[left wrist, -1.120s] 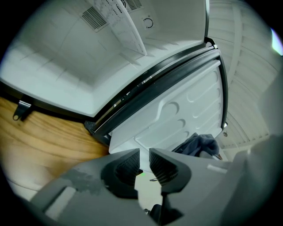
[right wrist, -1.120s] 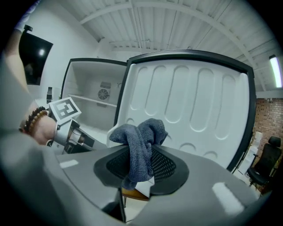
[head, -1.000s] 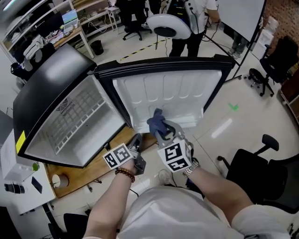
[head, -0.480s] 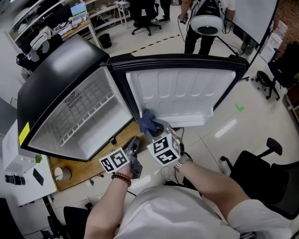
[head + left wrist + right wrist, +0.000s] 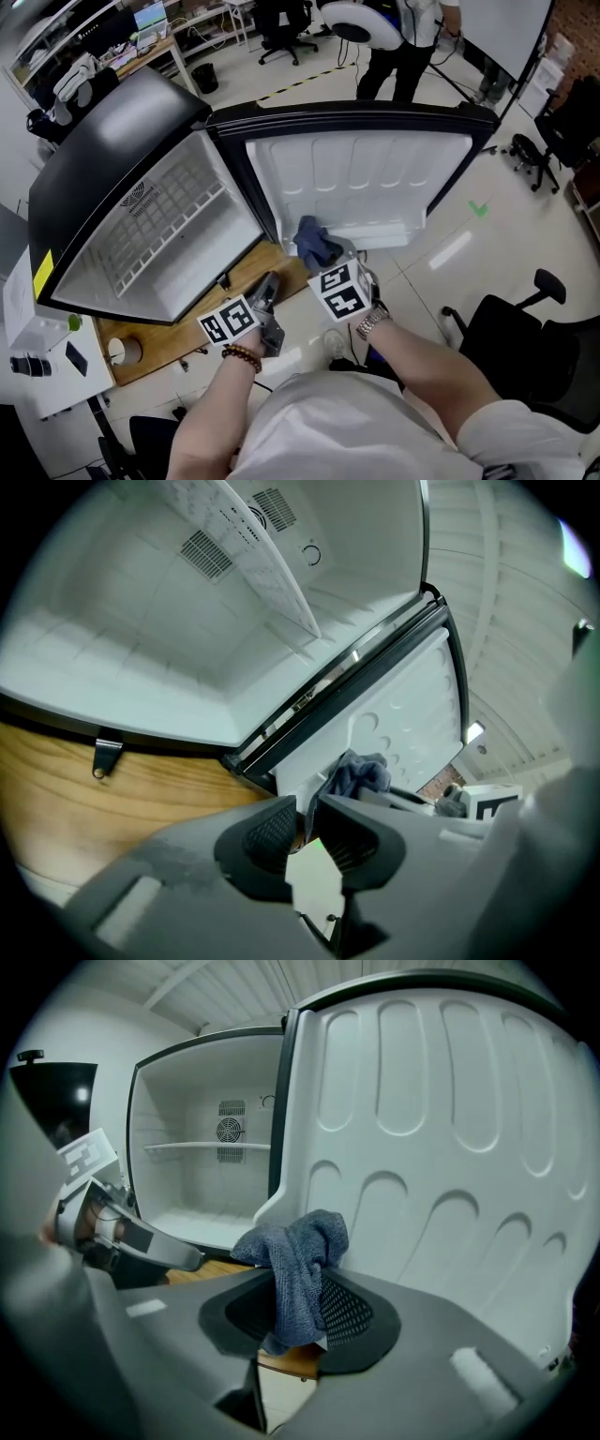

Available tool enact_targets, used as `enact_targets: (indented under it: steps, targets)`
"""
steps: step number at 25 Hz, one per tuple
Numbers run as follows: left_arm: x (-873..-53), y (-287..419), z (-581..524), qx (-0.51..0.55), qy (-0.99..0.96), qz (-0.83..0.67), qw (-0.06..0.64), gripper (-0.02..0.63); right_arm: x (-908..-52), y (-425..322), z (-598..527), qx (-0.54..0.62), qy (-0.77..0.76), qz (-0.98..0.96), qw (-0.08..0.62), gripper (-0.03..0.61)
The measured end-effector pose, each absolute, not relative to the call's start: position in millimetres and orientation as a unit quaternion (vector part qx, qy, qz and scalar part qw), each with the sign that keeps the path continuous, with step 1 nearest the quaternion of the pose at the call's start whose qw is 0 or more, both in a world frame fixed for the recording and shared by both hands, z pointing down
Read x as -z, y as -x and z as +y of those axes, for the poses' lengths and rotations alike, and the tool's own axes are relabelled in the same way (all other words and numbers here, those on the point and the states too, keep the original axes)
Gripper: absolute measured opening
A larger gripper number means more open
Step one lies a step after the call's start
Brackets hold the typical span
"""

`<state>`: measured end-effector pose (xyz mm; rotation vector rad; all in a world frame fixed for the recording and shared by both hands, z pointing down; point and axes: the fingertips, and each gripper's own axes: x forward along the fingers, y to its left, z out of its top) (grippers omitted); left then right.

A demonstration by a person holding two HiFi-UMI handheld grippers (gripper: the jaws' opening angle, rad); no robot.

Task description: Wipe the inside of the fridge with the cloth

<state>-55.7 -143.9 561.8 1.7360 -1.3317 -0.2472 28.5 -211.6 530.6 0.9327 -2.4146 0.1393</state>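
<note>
Right claw [image 5: 298, 1314] clenched on cloth [image 5: 296, 1246], grip point hidden; left claw [image 5: 306, 829] narrowly parted, empty.

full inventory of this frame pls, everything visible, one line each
fridge: one, black outside, white inside, standing open
fridge door: one, white moulded liner, swung open
wire shelf: one, white, inside the fridge
cloth: one, blue-grey, by the door's lower hinge-side corner
wooden board: one, tan, under the fridge
office chairs: several, black, around the floor
green floor mark: one, right of the door
bystander: one, standing beyond the door
left gripper: grey, jaws narrowly apart, empty
right gripper: grey, clamped on the cloth
</note>
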Motion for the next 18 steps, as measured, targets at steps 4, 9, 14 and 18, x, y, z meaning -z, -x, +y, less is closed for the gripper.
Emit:
enact_targets:
  steps: [4, 9, 14, 18]
  targets:
    - [-560, 41, -157, 0.095, -0.714, -0.525, 0.453, 0.072, -534, -54, -216, -0.058, -0.368, -0.886, 0.277, 0.112]
    - [-558, 25, -176, 0.093, -0.719, -0.515, 0.456, 0.114, -539, -89, -223, -0.064, -0.395, -0.872, 0.283, 0.112]
    - [-561, 14, -190, 0.105, -0.711, -0.509, 0.474, 0.139, -542, -127, -231, -0.076, -0.426, -0.855, 0.286, 0.112]
    - [-566, 14, -195, 0.124, -0.695, -0.507, 0.494, 0.15, -542, -155, -237, -0.08, -0.447, -0.843, 0.287, 0.112]
